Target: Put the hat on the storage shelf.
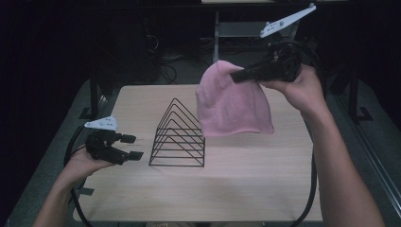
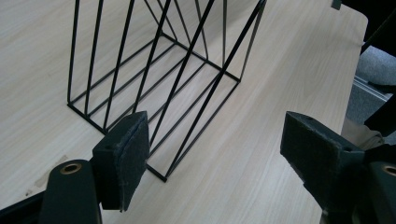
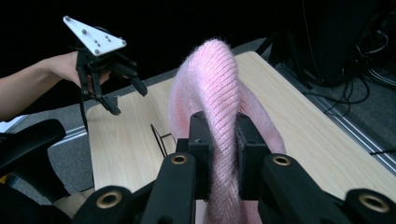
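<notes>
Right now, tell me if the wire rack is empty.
Empty: the wire rack holds nothing between its triangles; the pink hat hangs beside it.

**Three cameras set around one wire rack**

The high view looks forward and down from above the near edge of the table (image 1: 246,189), taking in the whole top with the wire rack (image 1: 178,137) near its middle. The left gripper view sits low and close beside the rack (image 2: 159,84), facing across it between its own jaws. The right gripper view rides above the table's far side, looking back over a pink hat (image 3: 219,102); the rack (image 3: 161,140) shows just behind it.
</notes>
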